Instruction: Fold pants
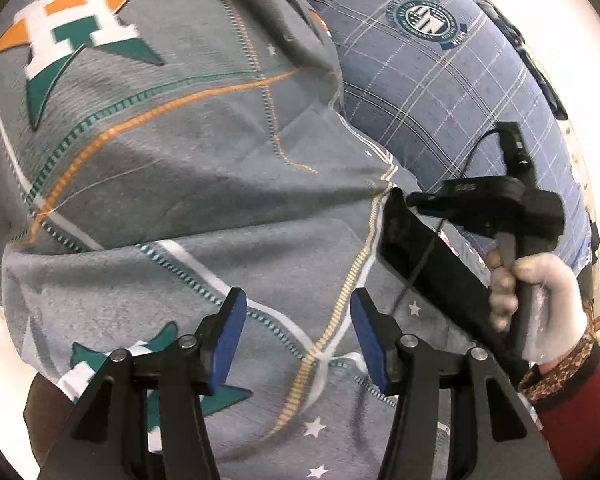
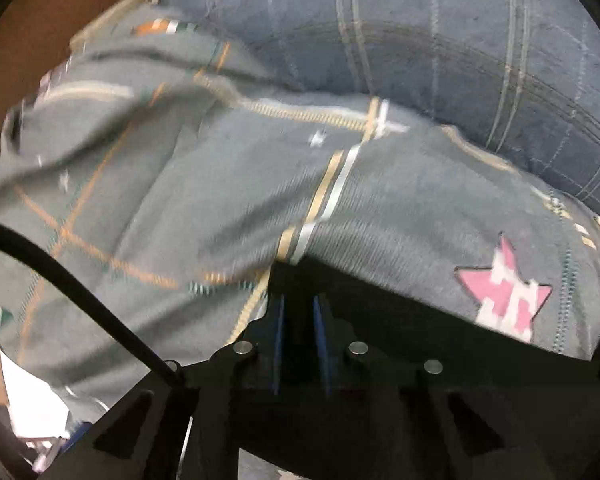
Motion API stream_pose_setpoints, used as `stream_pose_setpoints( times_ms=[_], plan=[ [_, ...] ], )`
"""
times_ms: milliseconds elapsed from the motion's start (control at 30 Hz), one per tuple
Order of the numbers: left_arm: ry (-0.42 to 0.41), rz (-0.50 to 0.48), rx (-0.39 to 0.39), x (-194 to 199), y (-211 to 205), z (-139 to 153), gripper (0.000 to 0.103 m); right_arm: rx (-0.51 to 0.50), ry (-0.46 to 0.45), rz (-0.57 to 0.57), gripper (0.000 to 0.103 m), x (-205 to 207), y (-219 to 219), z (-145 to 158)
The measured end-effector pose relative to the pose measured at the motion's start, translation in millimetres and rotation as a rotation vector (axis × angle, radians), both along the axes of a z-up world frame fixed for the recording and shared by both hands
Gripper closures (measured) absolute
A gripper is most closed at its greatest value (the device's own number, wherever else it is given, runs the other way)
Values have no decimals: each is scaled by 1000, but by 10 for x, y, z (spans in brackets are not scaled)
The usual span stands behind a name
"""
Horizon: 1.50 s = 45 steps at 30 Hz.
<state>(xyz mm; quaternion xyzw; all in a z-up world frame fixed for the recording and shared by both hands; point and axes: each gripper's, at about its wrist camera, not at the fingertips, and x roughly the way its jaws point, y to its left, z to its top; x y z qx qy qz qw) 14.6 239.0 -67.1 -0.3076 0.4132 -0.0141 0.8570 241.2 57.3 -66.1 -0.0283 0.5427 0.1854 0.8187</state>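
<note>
The pants (image 2: pixel 420 320) are a dark black cloth. In the right wrist view they run from between the blue pads off to the right, over a grey quilt (image 2: pixel 204 184). My right gripper (image 2: pixel 299 320) is shut on their edge. From the left wrist view, that right gripper (image 1: pixel 412 200) is held by a white-gloved hand (image 1: pixel 548 304) at the right, and the black pants (image 1: pixel 428 256) hang as a flat dark panel beneath it. My left gripper (image 1: pixel 298 332) stands open above the quilt (image 1: pixel 188 184), with nothing between its blue pads (image 1: pixel 228 340).
The grey quilt bears orange-and-green star logos (image 1: pixel 72 40) and a pink star (image 2: pixel 504 296). A blue plaid pillow (image 1: pixel 440 80) lies behind it at the upper right. A black cable (image 2: pixel 68 276) crosses the left of the right wrist view. A red sleeve (image 1: pixel 572 412) is at lower right.
</note>
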Motion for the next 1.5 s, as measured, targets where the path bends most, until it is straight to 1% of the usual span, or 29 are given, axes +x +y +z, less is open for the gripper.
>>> stream_pose_setpoints(
  times_ms=[33, 67, 100, 133, 167, 233, 333, 367, 400, 433, 467, 500, 533, 633, 733, 867, 900, 967, 1000, 1033, 1100, 1133, 1200, 1233, 1267, 1300, 1333, 1400, 1500],
  plan=[
    [2, 2, -10, -2, 21, -21, 50, -10, -19, -10, 84, 9, -19, 41],
    [5, 2, -19, -1, 40, -45, 50, -31, -35, -24, 78, 19, -22, 82],
    [8, 2, -30, -2, 57, -73, 50, -38, -31, -26, 57, 21, -8, 90],
    [9, 1, -34, -7, 77, -88, 50, -36, -15, -24, 44, 16, -6, 72],
    [11, 4, -36, 15, 58, -116, 50, -37, -10, -21, 43, 48, 73, 79],
    [12, 4, -38, 26, 70, -145, 50, -77, 1, 7, 43, 14, 212, 2],
    [12, 11, -39, 5, 77, -146, 50, -180, 11, 34, 42, -29, 404, -156],
    [11, 12, -37, 6, 83, -141, 50, -239, -3, 39, 42, -20, 471, -223],
    [7, 16, -33, -13, 100, -131, 50, -271, -30, 45, 49, -22, 510, -237],
    [4, 21, -31, -32, 123, -123, 50, -291, -48, 44, 64, -22, 527, -239],
    [0, 30, -30, -28, 133, -102, 50, -292, -53, 45, 68, -27, 508, -230],
    [-3, 39, -27, -23, 154, -83, 50, -274, -49, 49, 83, -30, 469, -206],
    [-5, 45, -26, -20, 175, -69, 50, -270, -48, 51, 93, -34, 426, -186],
    [-16, 33, -47, 63, 172, 7, 50, -206, -51, 32, 96, -44, 232, -74],
    [-22, -40, -61, 284, -10, 142, 50, -143, -67, 14, 96, -57, 71, 47],
    [-12, -139, -49, 620, -349, 218, 50, -70, -40, 18, 95, -8, -11, 98],
    [-10, -146, -34, 650, -406, 220, 50, -63, -27, 24, 94, 25, -11, 76],
    [0, -148, -23, 662, -499, 190, 50, -97, 21, 32, 91, 106, 62, -27],
    [2, -149, -31, 648, -516, 173, 50, -111, 30, 26, 81, 128, 88, -59],
    [9, -147, -34, 615, -524, 139, 50, -135, 36, 28, 63, 148, 147, -110],
    [24, -138, -26, 549, -506, 69, 50, -163, 30, 34, 48, 142, 257, -184],
    [31, -133, -25, 514, -482, 35, 50, -194, 21, 39, 44, 131, 322, -236],
    [46, -115, -22, 496, -439, 15, 50, -309, -52, 71, 41, 76, 503, -348],
    [48, -105, -22, 482, -408, 12, 50, -330, -70, 81, 46, 59, 538, -370],
    [45, -93, -22, 457, -357, 15, 50, -319, -77, 86, 55, 47, 552, -360],
    [43, -82, -20, 441, -324, 16, 50, -325, -83, 72, 78, 40, 543, -340],
    [43, -71, -17, 434, -285, 23, 50, -331, -86, 75, 87, 28, 518, -317],
    [42, -63, -25, 459, -263, 30, 50, -292, -79, 80, 91, -4, 406, -248],
    [46, -95, -17, 559, -357, 59, 50, -224, -91, 72, 92, -74, 223, -118]
  ],
)
